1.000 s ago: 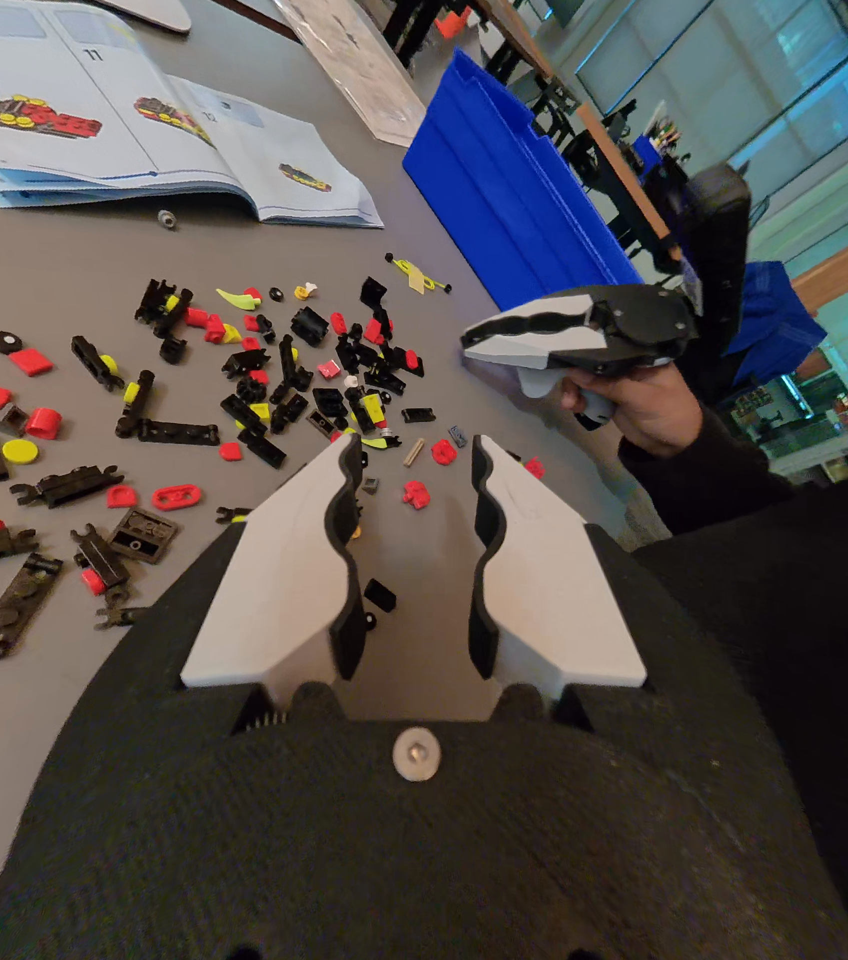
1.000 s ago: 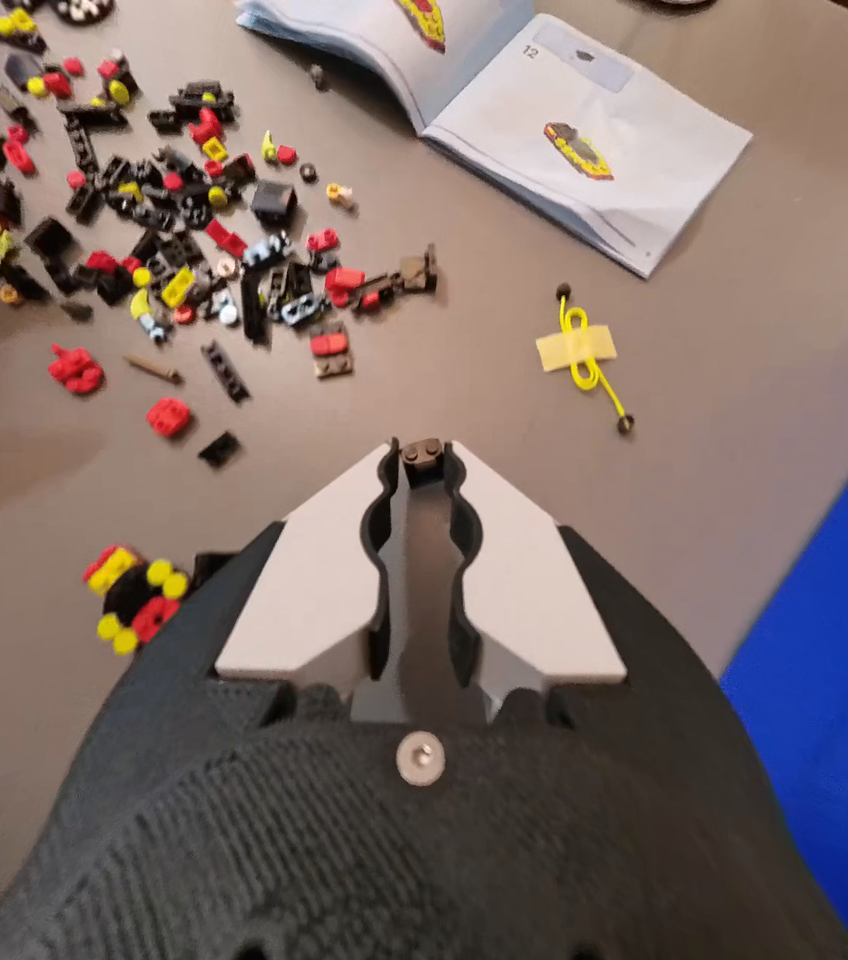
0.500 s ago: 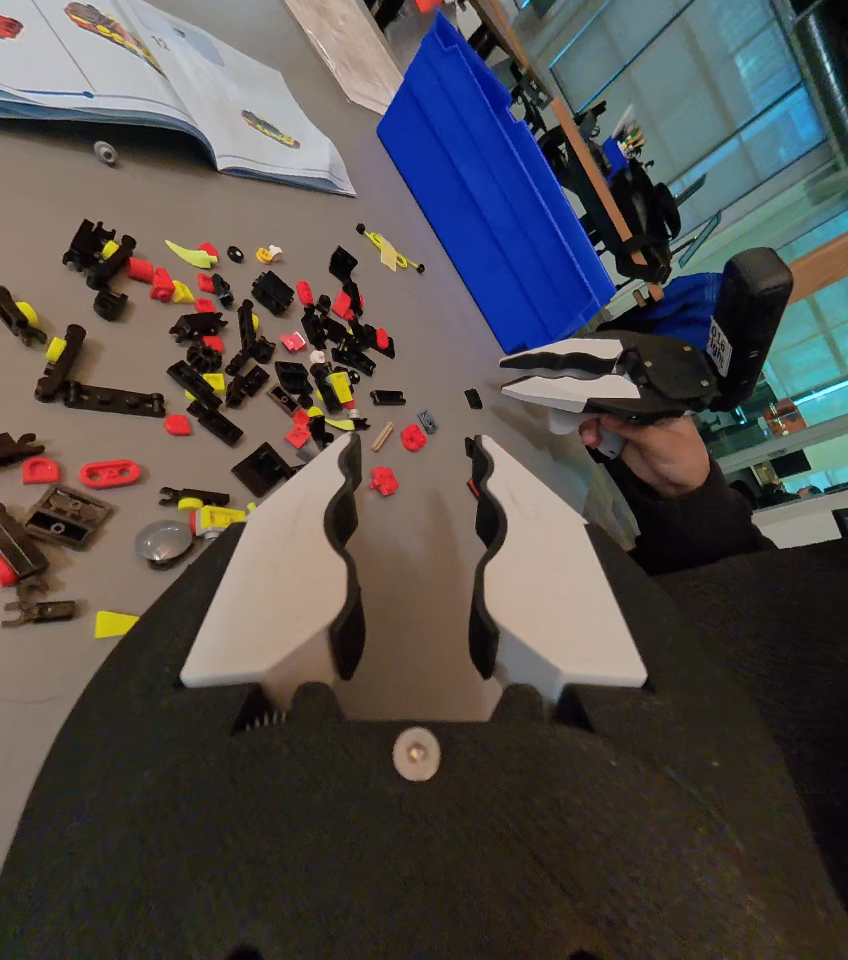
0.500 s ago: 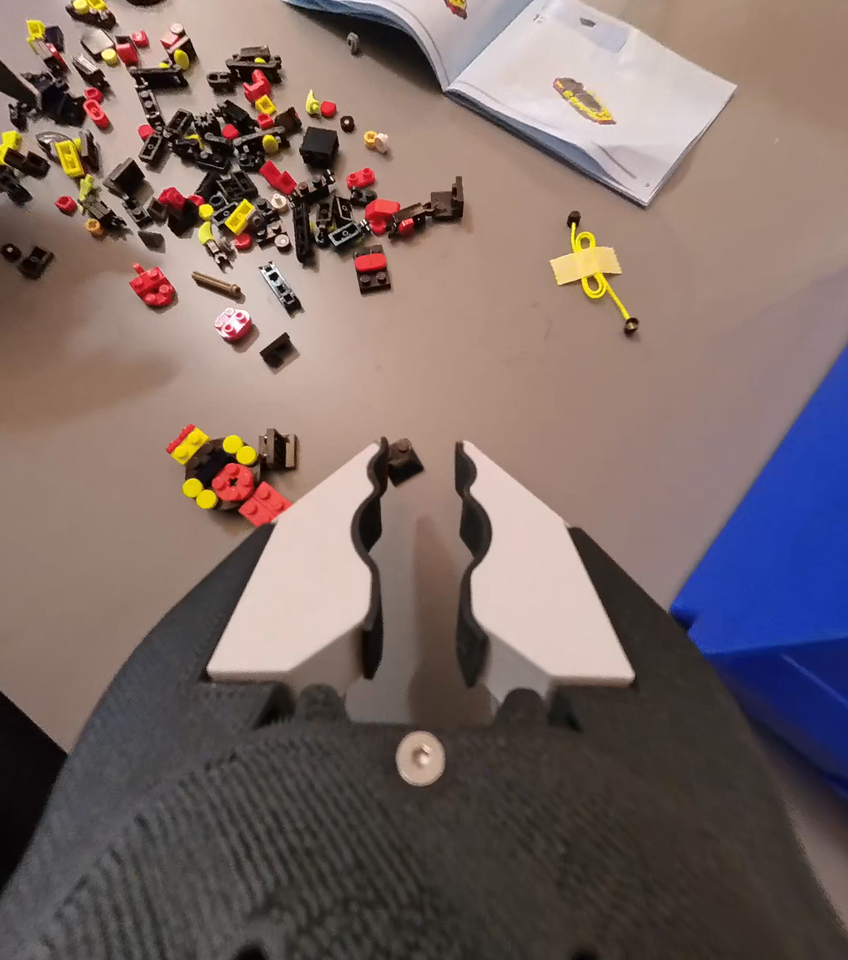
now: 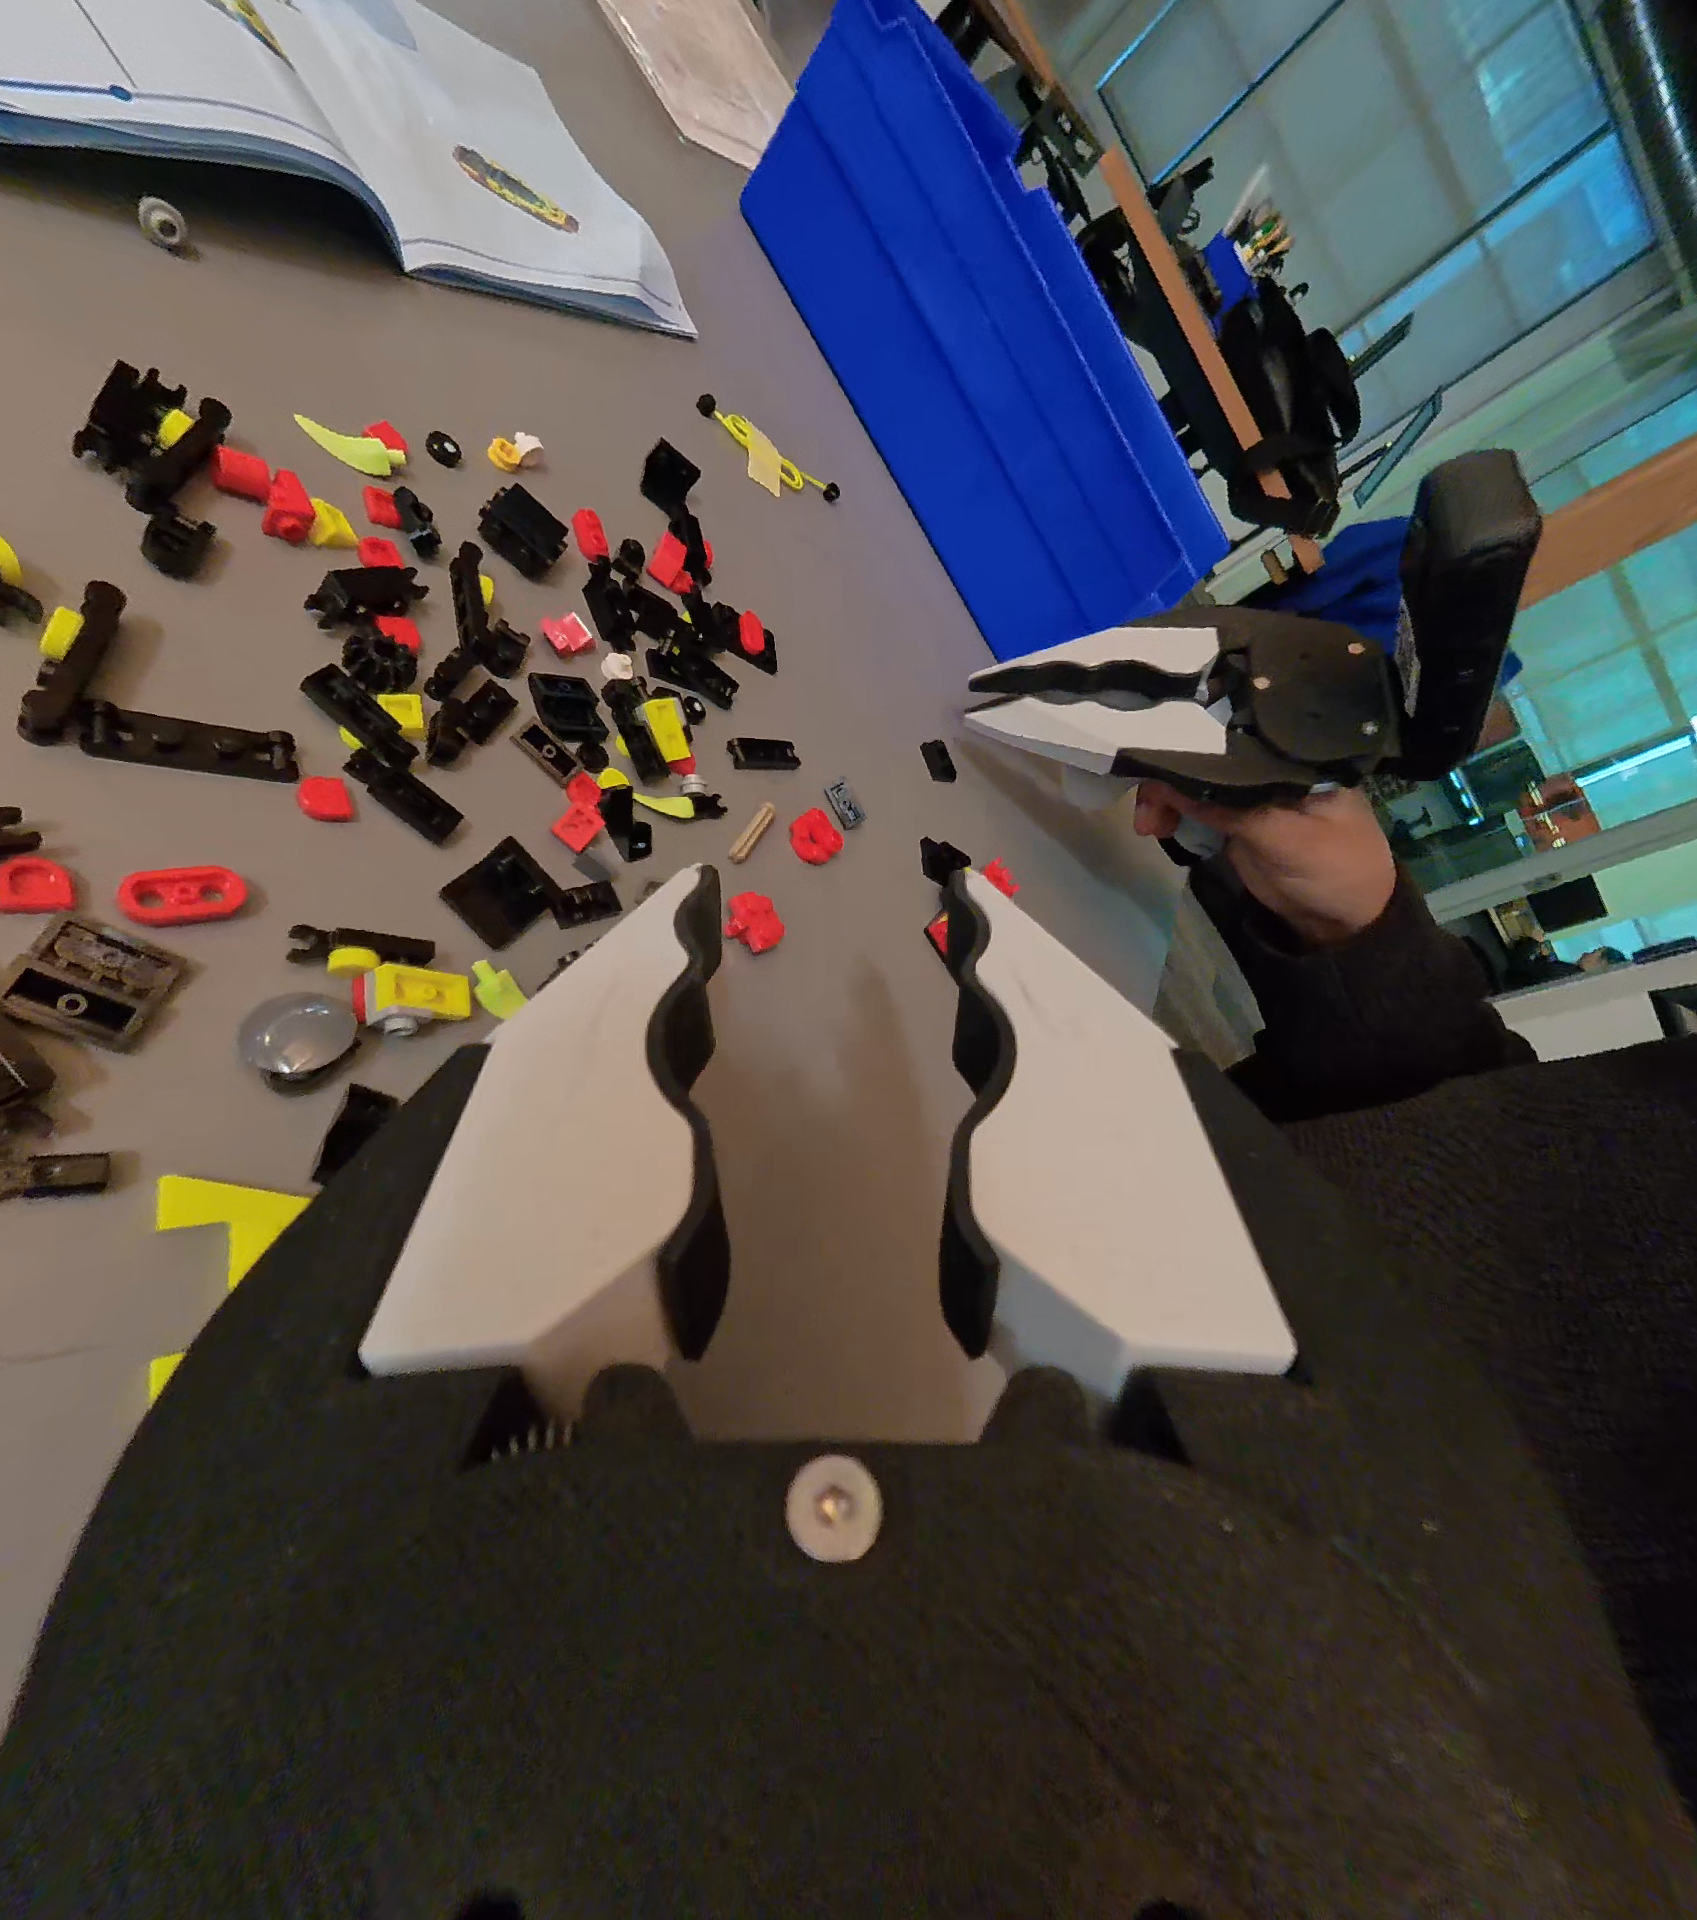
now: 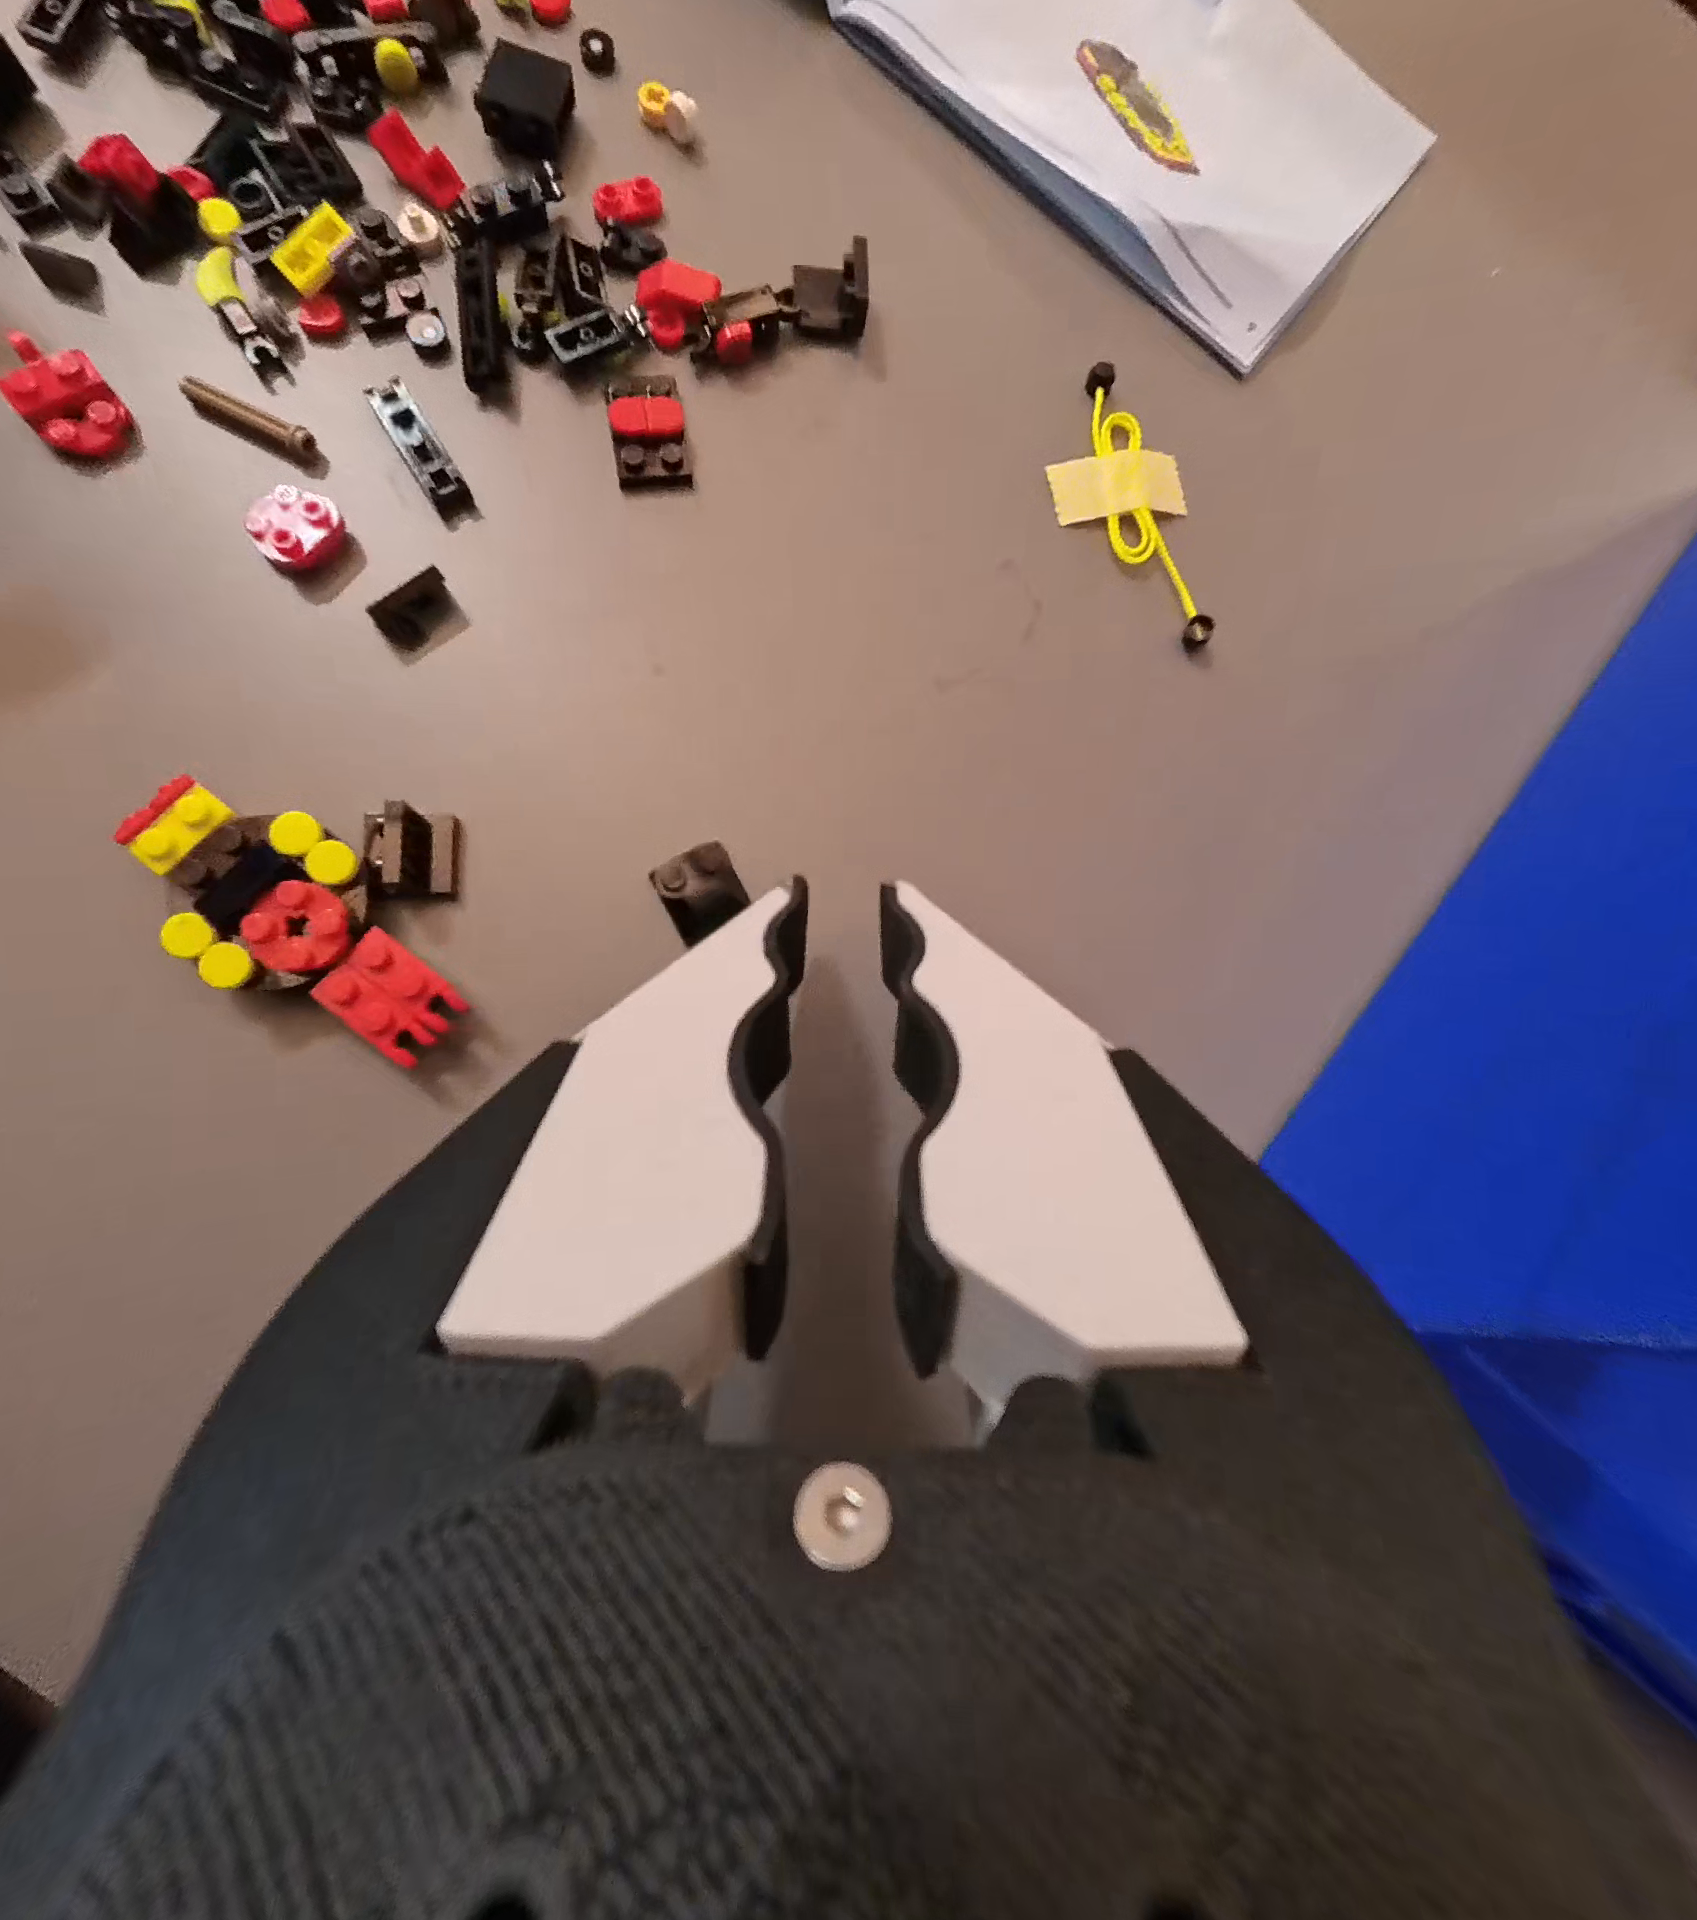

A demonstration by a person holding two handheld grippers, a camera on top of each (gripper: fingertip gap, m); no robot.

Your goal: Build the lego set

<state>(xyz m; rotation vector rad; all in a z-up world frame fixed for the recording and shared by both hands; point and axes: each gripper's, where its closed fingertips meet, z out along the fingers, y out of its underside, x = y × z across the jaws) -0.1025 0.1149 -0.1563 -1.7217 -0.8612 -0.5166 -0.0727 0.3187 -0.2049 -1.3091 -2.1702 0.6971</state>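
From the left wrist view: left gripper (image 5: 828, 894) spread wide and empty, hanging low over the grey worktop (image 5: 200, 1558), tips at the near edge of the scatter of loose pieces (image 5: 470, 665) — black, red and yellow, many touching or overlapping. Just ahead of the tips, a small red piece (image 5: 752, 921); off to the right, the right gripper (image 5: 974, 701) held by a hand (image 5: 1270, 862), tips nearly together, with a tiny black piece (image 5: 937, 758) lying just beside them on the worktop. Risk here, as a judgement: closing into that crowd could catch two pieces at once or flick a neighbour away, given how small and light they look. From the right wrist view: right gripper (image 6: 842, 894) narrowly parted, pinching nothing, with a small dark studded piece (image 6: 698, 883) on the worktop partly hidden under the left finger. Partly built model (image 6: 278, 909) — red, yellow and dark — lying apart to the left, a dark bracket piece (image 6: 413, 847) just beside it. Open instruction booklet (image 6: 1166, 135) far ahead, taped yellow string (image 6: 1130, 488) well clear, blue bin (image 6: 1602, 987) close on the right. Likely trouble: a nudge from the finger sliding the dark piece out of reach rather than between the pads, a slanted pinch popping it loose, or a wide swing knocking the bin — hard to say whether the piece sits flat or tipped.
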